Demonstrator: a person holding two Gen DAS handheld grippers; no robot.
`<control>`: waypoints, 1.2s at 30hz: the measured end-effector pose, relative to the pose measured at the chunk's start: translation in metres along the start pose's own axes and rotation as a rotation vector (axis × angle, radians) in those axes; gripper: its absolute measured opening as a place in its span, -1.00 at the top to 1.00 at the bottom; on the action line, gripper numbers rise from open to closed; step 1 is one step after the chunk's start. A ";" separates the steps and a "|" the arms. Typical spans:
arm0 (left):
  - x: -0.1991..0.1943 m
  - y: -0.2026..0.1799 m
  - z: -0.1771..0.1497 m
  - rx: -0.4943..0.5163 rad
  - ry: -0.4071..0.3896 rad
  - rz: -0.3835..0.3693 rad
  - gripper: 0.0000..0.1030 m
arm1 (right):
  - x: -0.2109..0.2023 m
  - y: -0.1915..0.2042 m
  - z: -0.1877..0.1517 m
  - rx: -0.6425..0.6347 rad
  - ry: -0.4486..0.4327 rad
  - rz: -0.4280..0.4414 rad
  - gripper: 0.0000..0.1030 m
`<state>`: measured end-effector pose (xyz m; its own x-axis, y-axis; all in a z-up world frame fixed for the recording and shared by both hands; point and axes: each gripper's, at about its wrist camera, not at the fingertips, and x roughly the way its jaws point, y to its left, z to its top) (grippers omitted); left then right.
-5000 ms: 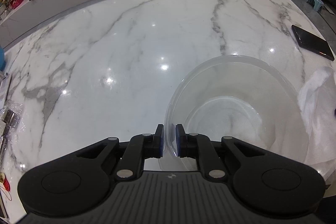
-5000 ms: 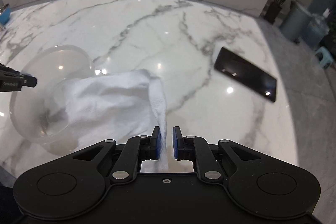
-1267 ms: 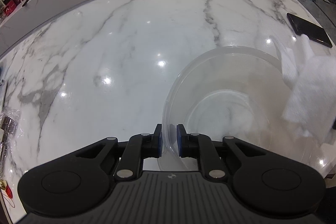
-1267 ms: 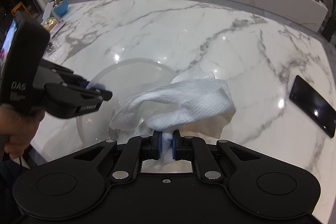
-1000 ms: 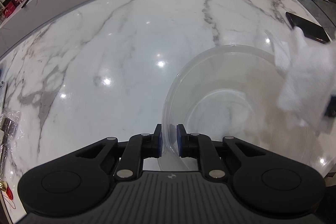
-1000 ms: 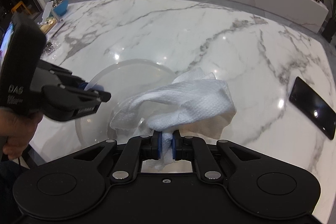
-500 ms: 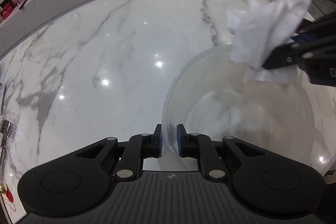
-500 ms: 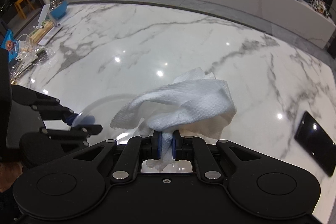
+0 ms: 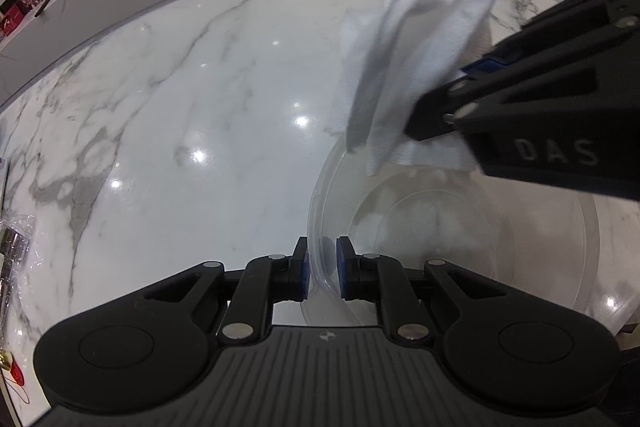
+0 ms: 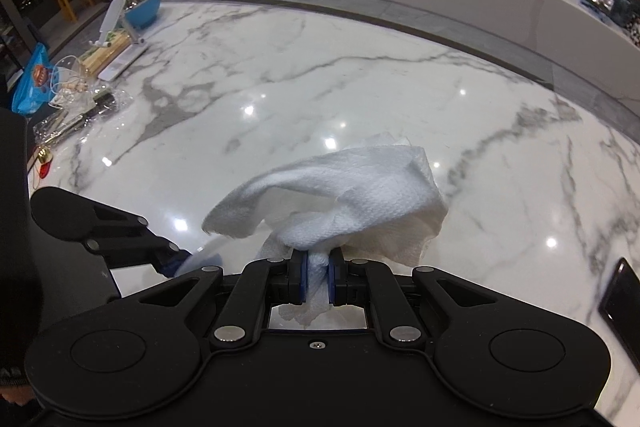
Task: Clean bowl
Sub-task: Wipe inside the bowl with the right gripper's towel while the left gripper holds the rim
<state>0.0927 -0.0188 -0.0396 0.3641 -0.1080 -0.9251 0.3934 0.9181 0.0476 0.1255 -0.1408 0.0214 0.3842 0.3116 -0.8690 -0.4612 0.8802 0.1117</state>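
Jaws of the left gripper are narrow and clamp the near rim of the clear bowl, blue pads on both sides of the thin wall; jaws of the right gripper are almost shut and pinch a bunched white paper towel. The bowl stands on the white marble table, at the near right part in the left wrist view, w/ its inside empty and a bit cloudy. This view shows the whole bowl, and also the right gripper coming in from the right side above the far rim, the towel hanging from its tip over the bowl's far edge; whether the towel touches the rim I cannot tell. The right wrist view shows almost nothing of the bowl, only a small piece of the rim at the left gripper's fingertips, low left. But it shows things the other view misses: a black phone at the right edge of the table, a blue snack bag and some clutter at the far left, a blue dish behind.
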 end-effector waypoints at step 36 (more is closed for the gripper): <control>-0.001 -0.002 0.001 -0.011 0.004 -0.002 0.76 | -0.063 -0.005 -0.087 0.039 0.089 -0.021 0.85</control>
<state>0.0926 -0.0211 -0.0386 0.3598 -0.1083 -0.9267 0.3851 0.9219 0.0417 0.0340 -0.1963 0.0334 0.3203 0.2619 -0.9104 -0.4216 0.9000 0.1106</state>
